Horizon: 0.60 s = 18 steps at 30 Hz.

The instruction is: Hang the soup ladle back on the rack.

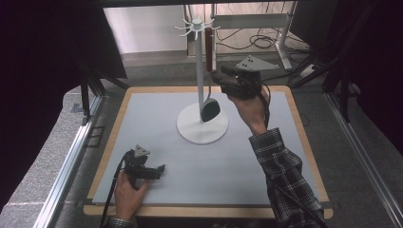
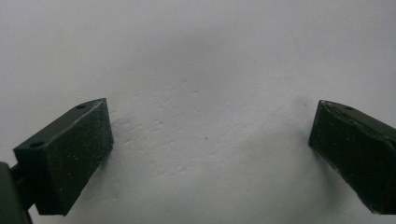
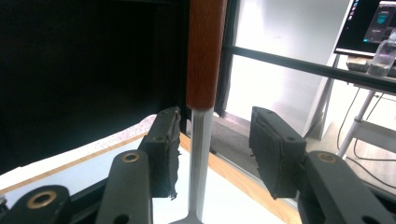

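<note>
One spatula (image 1: pixel 209 71) is hung on one white rack (image 1: pixel 196 57); right gripper (image 3: pixel 212 140) released around its shank, left gripper (image 2: pixel 210 144) released.

Lighting: uneven, soft.
Dark surrounds framed the evenly lit table (image 1: pixel 157 142); the background window glared white, and near jaws appeared slightly blurred.

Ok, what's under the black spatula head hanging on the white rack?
The white round rack base lies under the hanging black spatula head; whether they touch is unclear. The base patch behind the head is covered.
</note>
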Each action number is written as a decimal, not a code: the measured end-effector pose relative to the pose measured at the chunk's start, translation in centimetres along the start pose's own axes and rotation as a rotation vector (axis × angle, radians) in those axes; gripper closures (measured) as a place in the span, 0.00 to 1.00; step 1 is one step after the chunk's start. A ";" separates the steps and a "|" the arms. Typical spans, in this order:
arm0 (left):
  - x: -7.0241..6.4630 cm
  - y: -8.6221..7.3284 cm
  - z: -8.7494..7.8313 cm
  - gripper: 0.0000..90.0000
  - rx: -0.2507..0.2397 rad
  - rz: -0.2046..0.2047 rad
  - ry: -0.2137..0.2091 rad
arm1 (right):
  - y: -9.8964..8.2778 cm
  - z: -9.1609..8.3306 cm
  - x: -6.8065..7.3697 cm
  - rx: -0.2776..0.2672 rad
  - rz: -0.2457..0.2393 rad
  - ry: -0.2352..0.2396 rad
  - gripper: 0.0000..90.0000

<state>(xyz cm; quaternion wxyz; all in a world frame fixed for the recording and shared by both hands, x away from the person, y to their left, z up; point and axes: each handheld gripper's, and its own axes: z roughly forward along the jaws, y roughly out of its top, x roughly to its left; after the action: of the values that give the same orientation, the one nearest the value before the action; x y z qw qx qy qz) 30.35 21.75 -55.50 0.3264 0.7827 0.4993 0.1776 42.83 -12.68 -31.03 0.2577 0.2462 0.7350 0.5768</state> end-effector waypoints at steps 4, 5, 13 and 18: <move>0.0 0.0 0.0 0.00 0.000 0.000 0.000 | -0.5 -0.2 0.1 0.008 0.006 0.010 0.57; 0.0 0.0 0.0 0.00 0.000 0.000 0.000 | -0.8 -0.3 0.1 0.017 0.000 0.013 0.56; 0.0 0.0 0.0 0.00 0.001 0.001 0.000 | -2.2 -0.5 0.3 0.046 -0.001 0.025 0.54; 0.0 0.0 0.0 0.00 0.004 0.006 0.000 | -2.9 -0.6 0.4 0.062 0.006 0.039 0.52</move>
<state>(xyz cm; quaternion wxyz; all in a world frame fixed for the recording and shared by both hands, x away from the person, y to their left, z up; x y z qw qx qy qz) 30.35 21.79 -55.49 0.3242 0.7849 0.4973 0.1775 41.94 -13.49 -33.79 0.2337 0.2452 0.7567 0.5591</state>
